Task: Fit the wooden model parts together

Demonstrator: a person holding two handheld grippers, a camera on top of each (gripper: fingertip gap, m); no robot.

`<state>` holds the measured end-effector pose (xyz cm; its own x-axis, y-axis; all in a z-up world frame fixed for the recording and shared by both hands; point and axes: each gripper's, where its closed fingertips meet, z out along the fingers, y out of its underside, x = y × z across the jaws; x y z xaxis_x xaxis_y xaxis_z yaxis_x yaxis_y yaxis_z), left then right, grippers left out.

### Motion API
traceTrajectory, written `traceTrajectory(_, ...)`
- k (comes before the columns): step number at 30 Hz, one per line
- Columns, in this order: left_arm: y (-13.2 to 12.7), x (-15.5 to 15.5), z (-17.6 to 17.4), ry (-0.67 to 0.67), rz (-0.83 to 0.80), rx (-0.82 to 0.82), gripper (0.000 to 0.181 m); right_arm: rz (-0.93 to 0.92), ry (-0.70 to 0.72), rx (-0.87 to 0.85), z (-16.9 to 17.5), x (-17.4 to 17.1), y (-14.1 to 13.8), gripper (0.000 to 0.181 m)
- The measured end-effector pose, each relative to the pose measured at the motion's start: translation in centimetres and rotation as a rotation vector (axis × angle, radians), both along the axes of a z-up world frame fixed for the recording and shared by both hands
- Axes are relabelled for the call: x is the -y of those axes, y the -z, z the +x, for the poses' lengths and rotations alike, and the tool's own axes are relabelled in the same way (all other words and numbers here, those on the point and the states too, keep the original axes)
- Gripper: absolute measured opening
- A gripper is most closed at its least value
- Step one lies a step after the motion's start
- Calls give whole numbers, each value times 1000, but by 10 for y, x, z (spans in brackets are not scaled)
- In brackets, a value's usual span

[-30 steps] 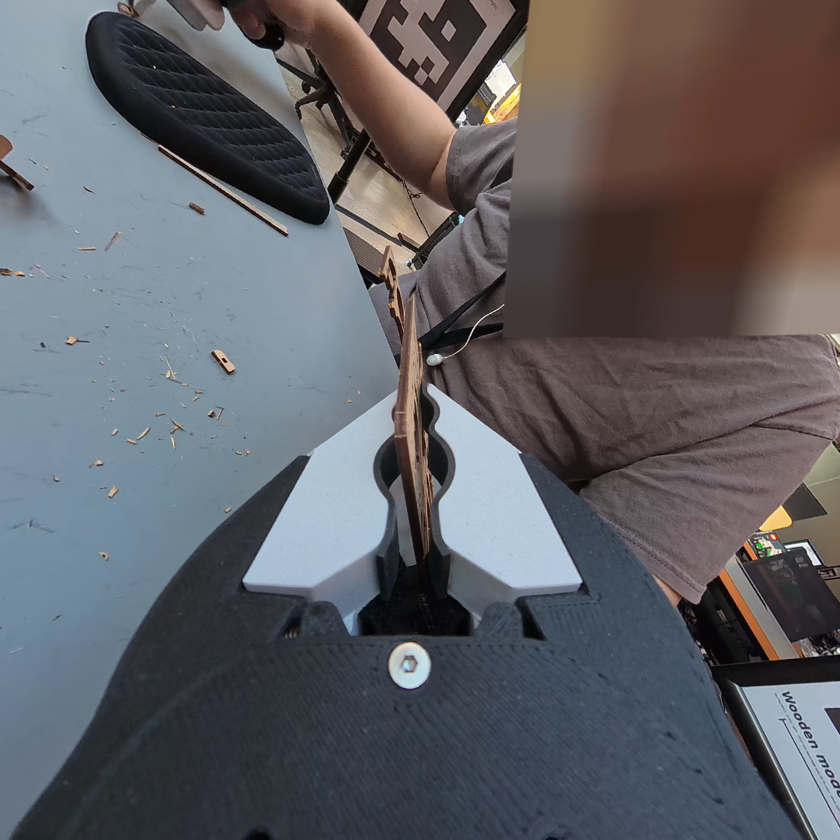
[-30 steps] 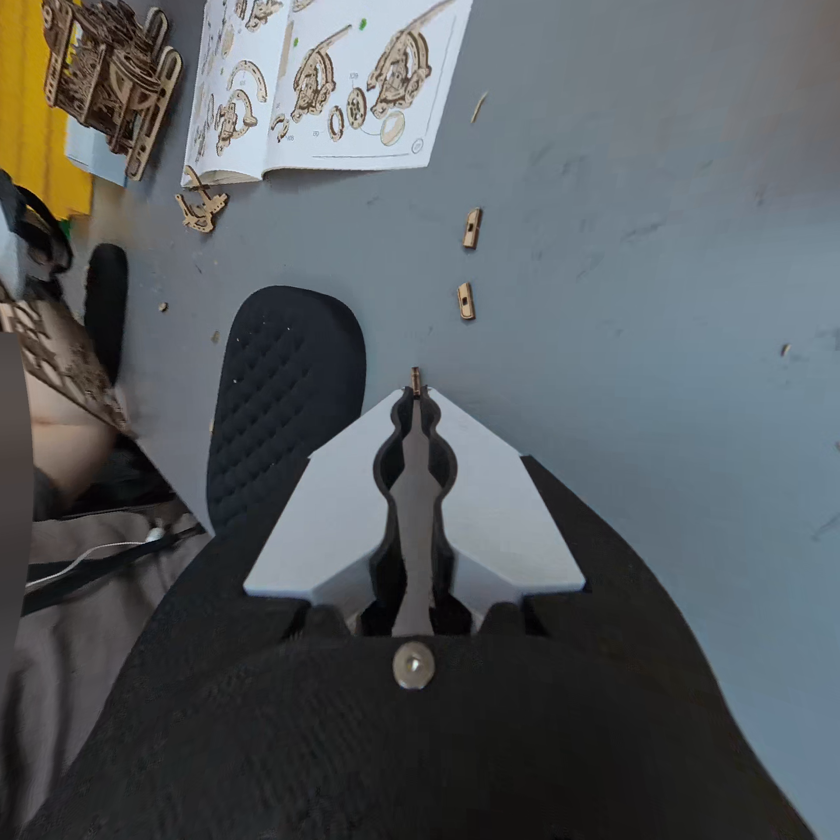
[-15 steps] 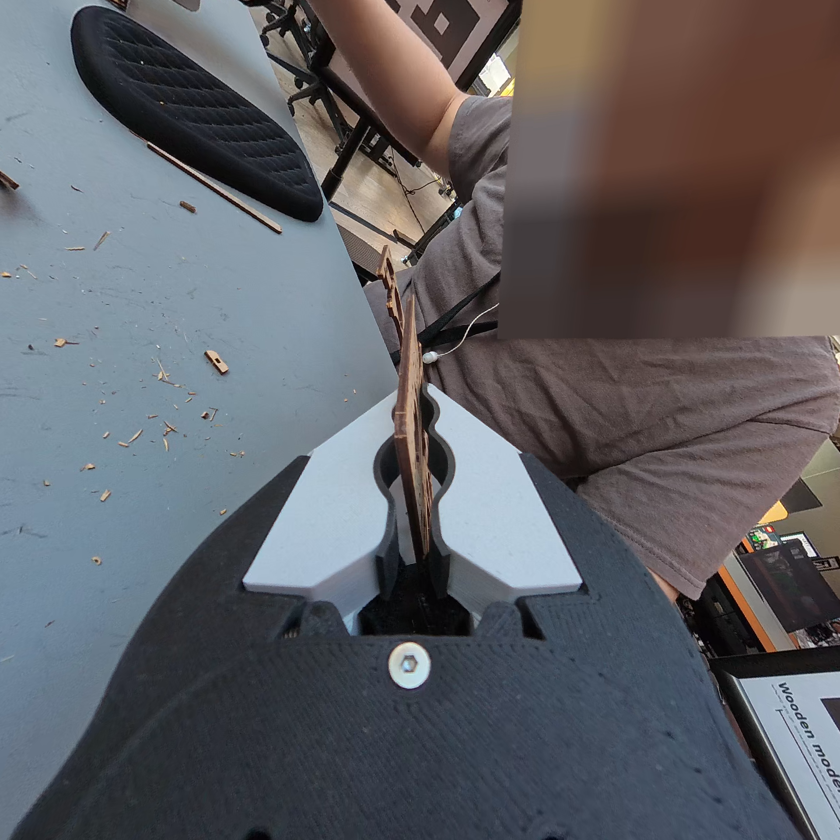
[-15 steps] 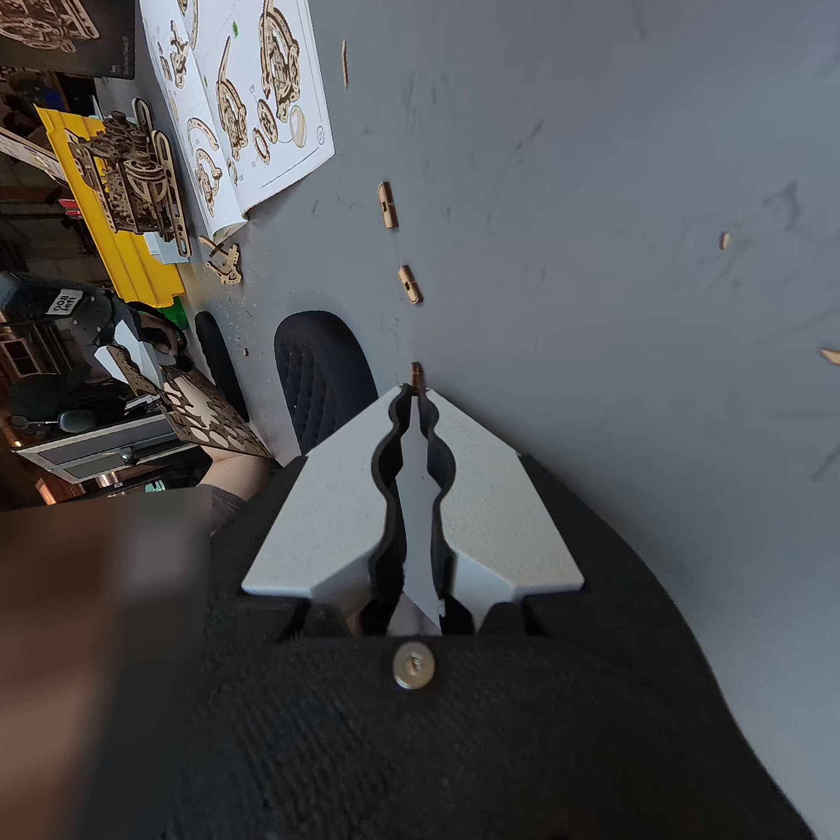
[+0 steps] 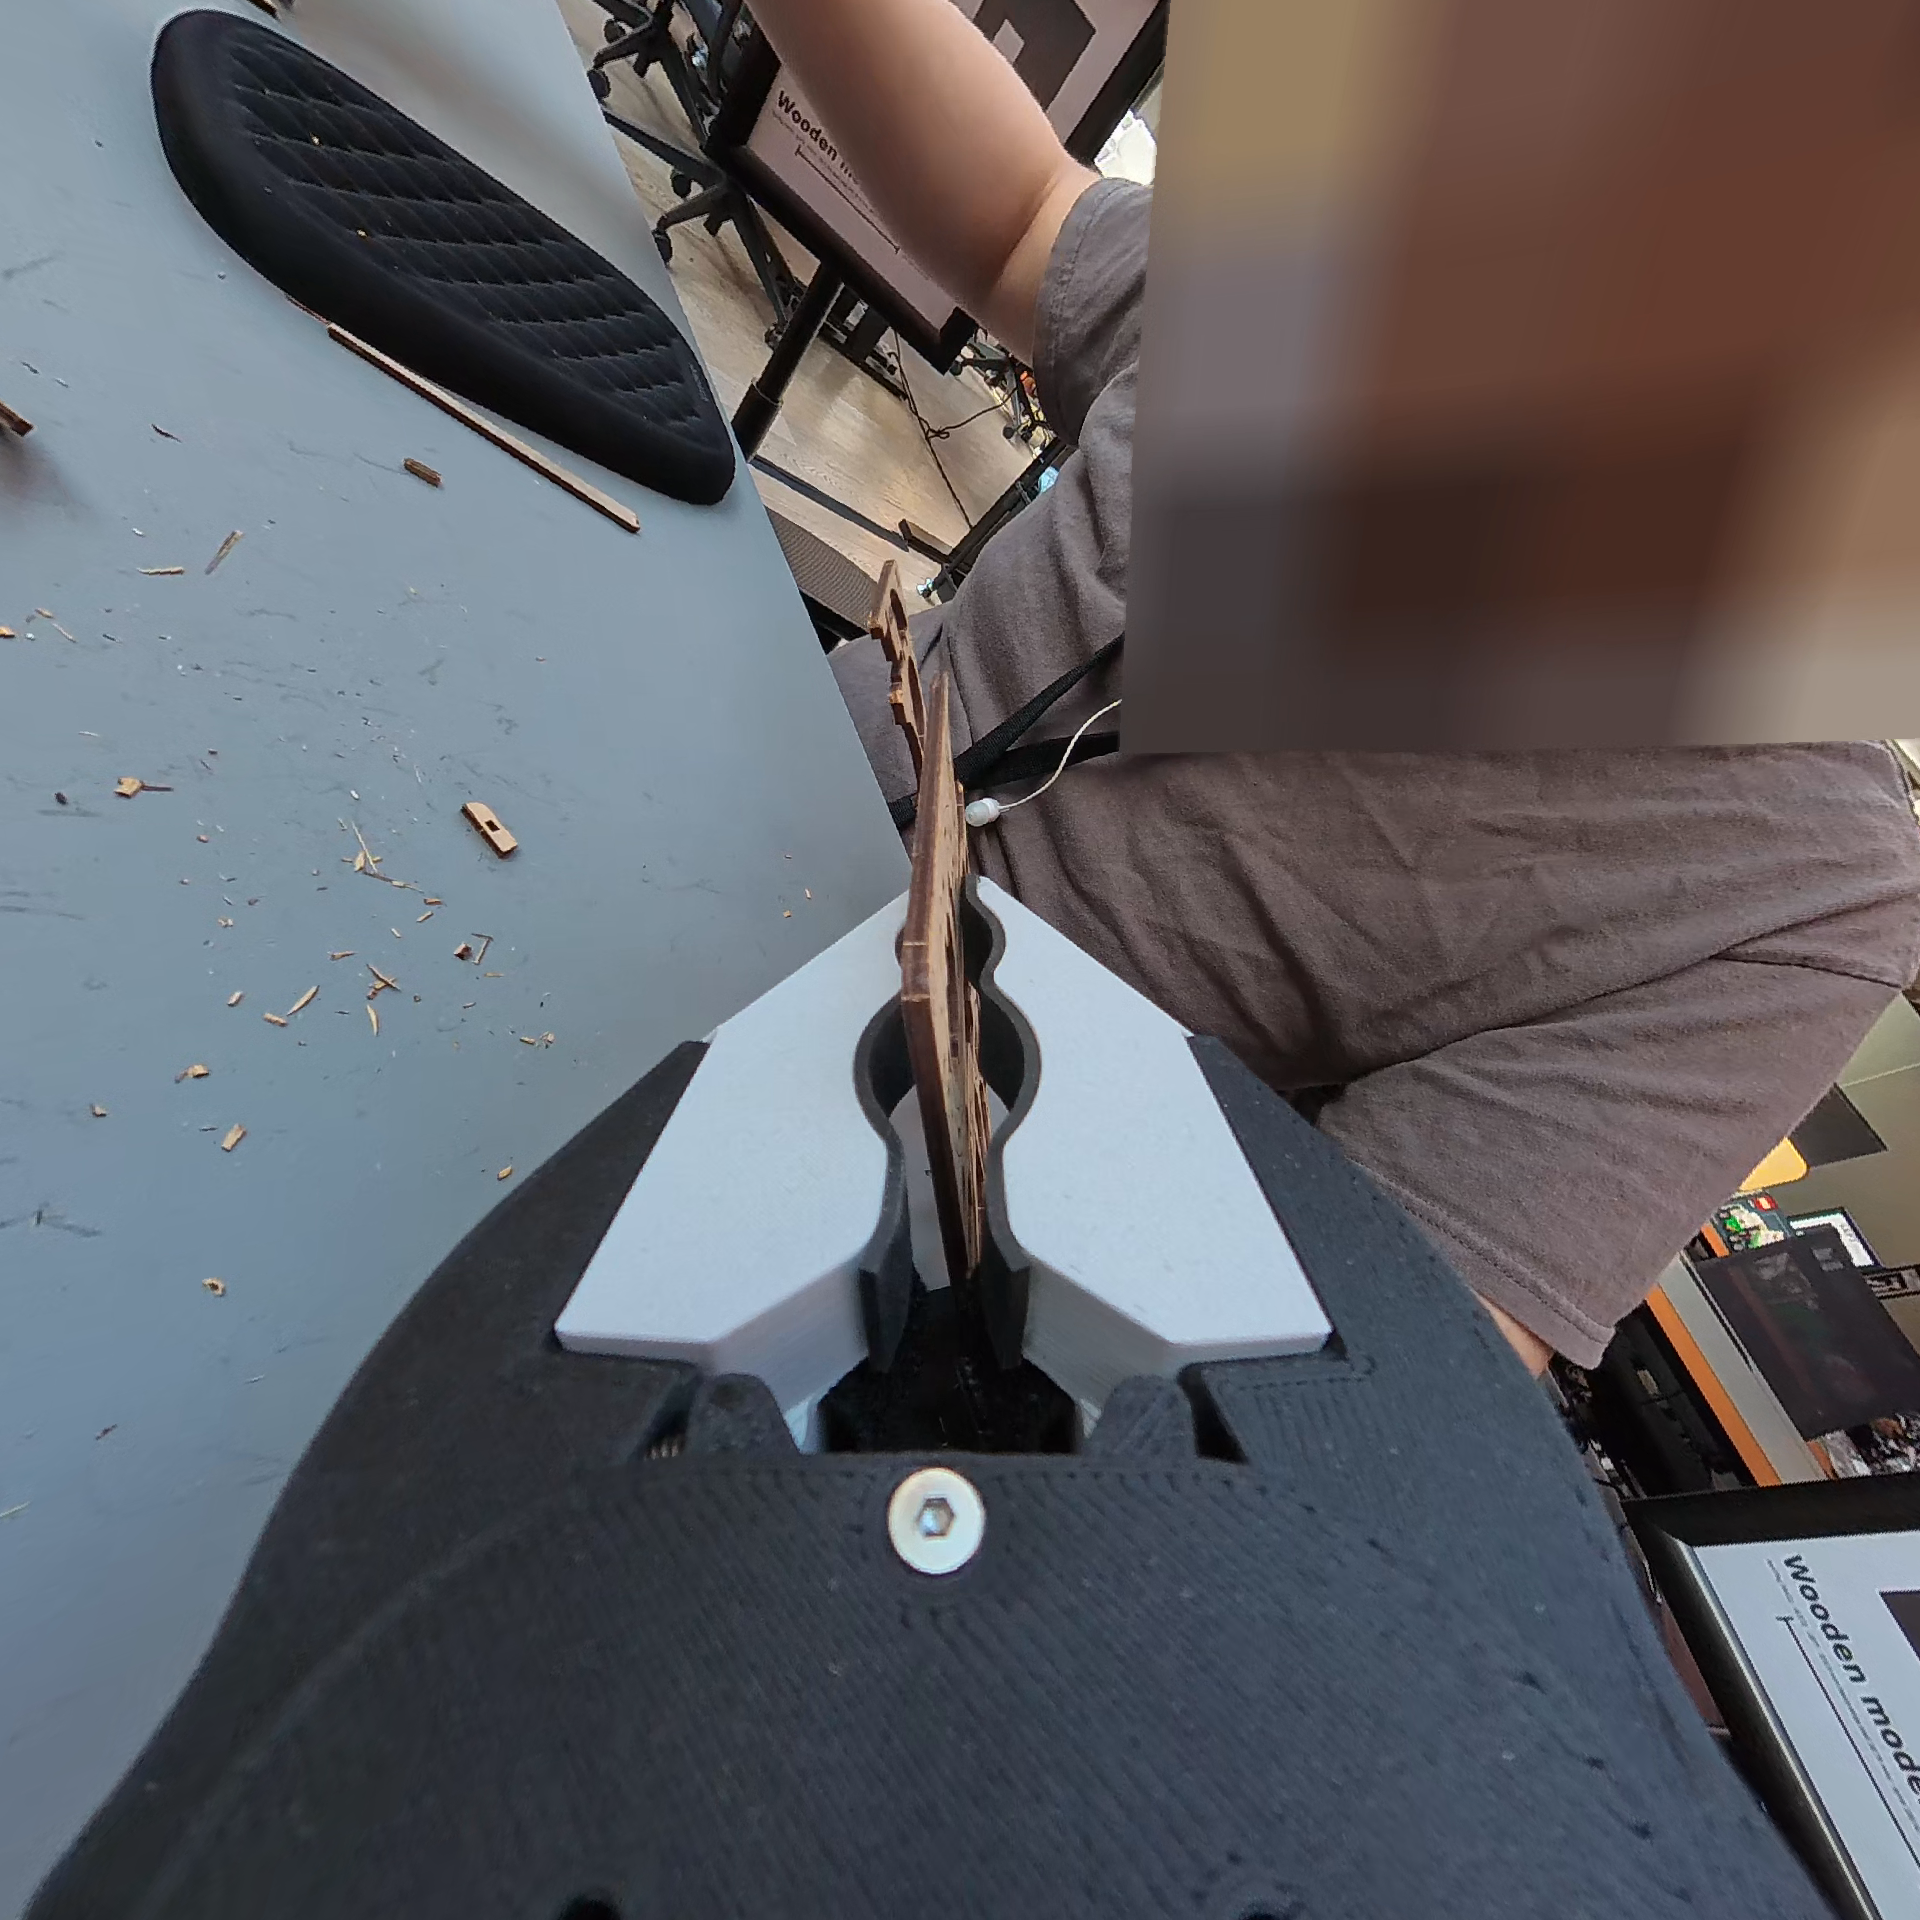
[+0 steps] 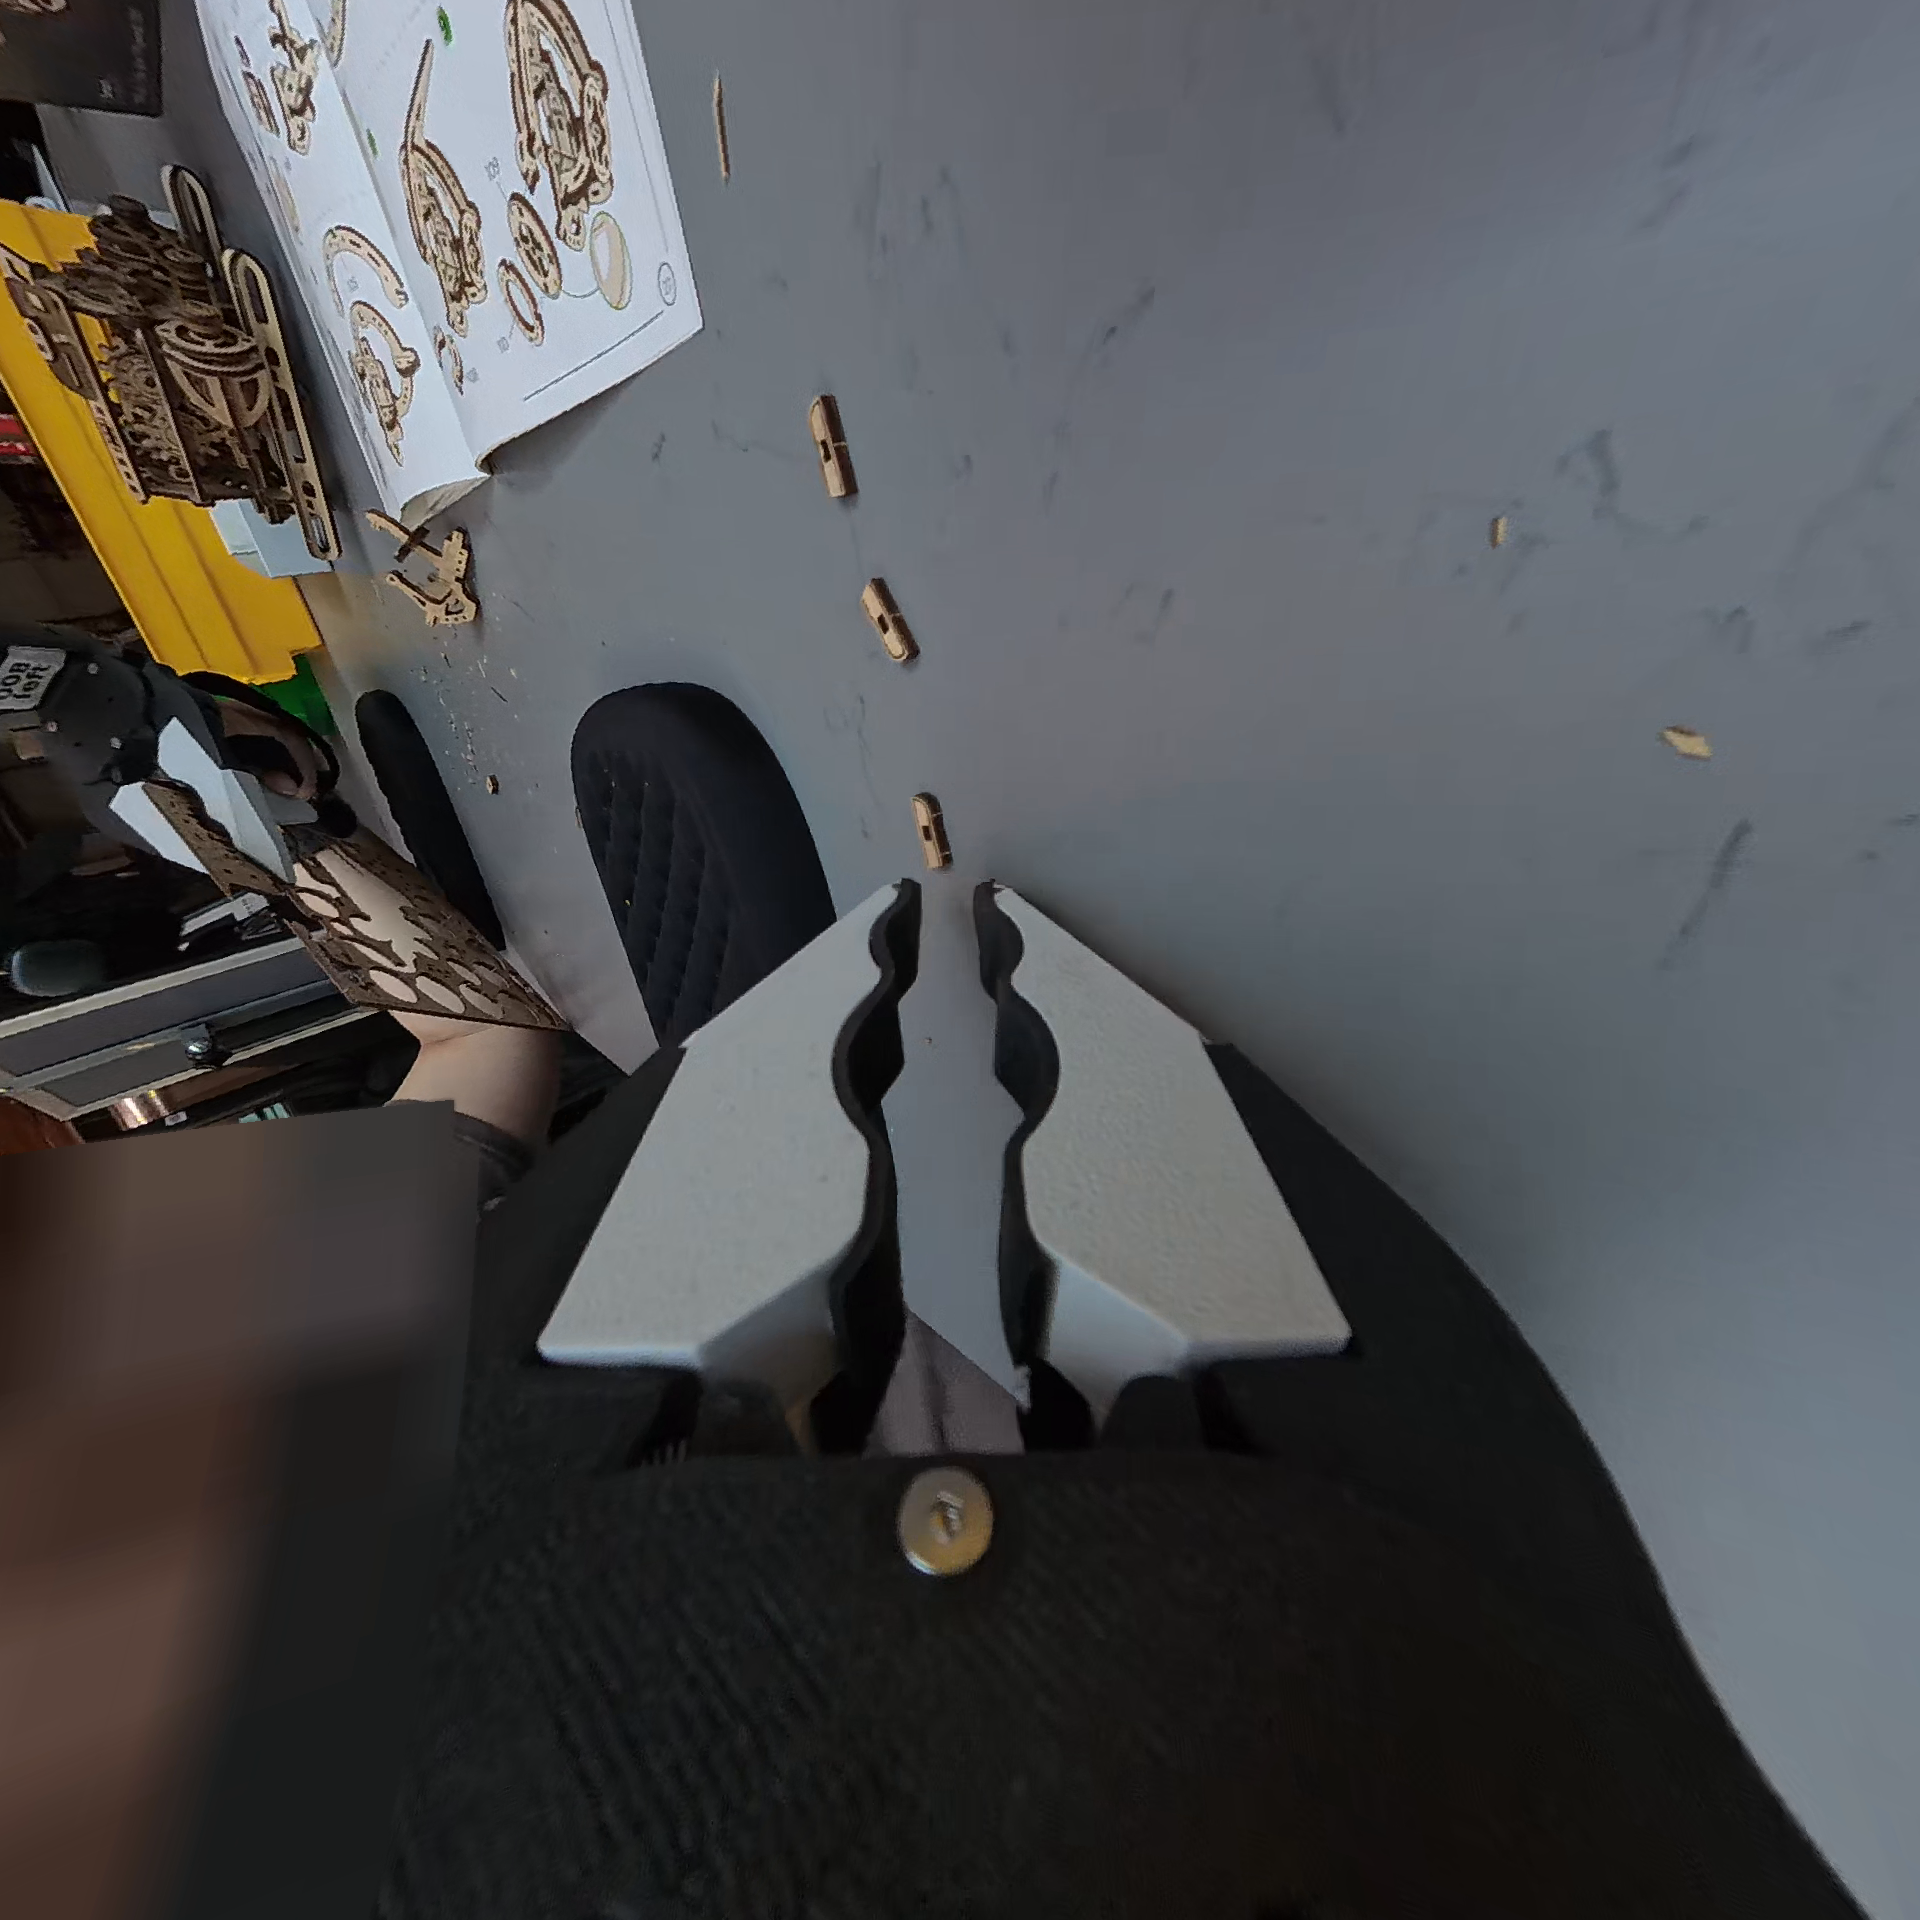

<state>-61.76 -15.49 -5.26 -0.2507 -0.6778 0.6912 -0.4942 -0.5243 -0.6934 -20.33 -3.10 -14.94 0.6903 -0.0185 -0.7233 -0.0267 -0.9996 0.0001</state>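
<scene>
Grey and scuffed, the table [image 6: 1351,416] carries wood splinters, two black quilted pads [image 6: 696,852], an open instruction booklet [image 6: 499,229] and, at its far corner on a yellow block, a partly built wooden model [image 6: 177,353]. Three small slotted wooden parts lie in a loose row on the bare surface; the nearest part [image 6: 932,829] rests just beyond the fingertips of the right tool [image 6: 945,891]. The right tool's jaws stand slightly apart with nothing between them. The left tool [image 5: 951,935] is clamped on a thin laser-cut wooden sheet [image 5: 940,997], held off the table edge in front of the person's grey shirt [image 5: 1455,987]. Risk assessment: the sheet is thin and gripped along one edge only, so any push to seat a part could flex or snap it, or lever it out of the jaws. The nearest part is small and lies flat, so closing on it from a poor angle would probably flick it across the table. The left wrist view shows the sheet edge-on only, so its cutouts cannot be read there. The right wrist view shows the same sheet [image 6: 395,935] face-on at far left, with round and oval openings, and it alone shows the booklet, the model and the row of parts. Which opening accepts the nearest part cannot be determined at this size.
</scene>
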Motion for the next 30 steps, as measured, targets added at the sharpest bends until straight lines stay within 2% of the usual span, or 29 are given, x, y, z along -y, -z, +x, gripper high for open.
traceTrajectory(3,0,1,-1,5,5,-2,0,158,-31,-33,-6,-6,-24,5)
traceTrajectory(5,0,3,-1,11,9,-3,0,421,-106,-98,-27,-10,-60,3)
traceTrajectory(6,0,3,-2,13,10,-2,0,599,-173,-120,-43,-8,-80,7)
traceTrajectory(8,0,3,-2,17,2,-1,0,988,-321,-94,-83,2,-109,33)
traceTrajectory(10,1,3,-3,19,-2,1,0,1248,-512,-120,-139,29,-120,45)
traceTrajectory(11,1,3,-3,20,-3,0,0,1279,-621,-156,-171,44,-116,45)
traceTrajectory(14,-1,4,-4,25,4,7,0,1163,-951,-217,-253,85,-86,26)
traceTrajectory(16,-2,6,-4,27,10,10,0,1221,-1141,-194,-292,92,-67,22)
traceTrajectory(18,-3,8,-3,34,21,13,0,1301,-1289,-140,-319,84,-47,22)
traceTrajectory(21,-4,10,-2,42,31,12,0,1308,-1442,-148,-346,82,-26,22)
traceTrajectory(24,-4,10,-3,41,29,13,0,1304,-1565,-113,-359,82,-9,22)
traceTrajectory(30,-4,10,-3,44,24,13,0,1158,-1674,-68,-367,78,4,21)
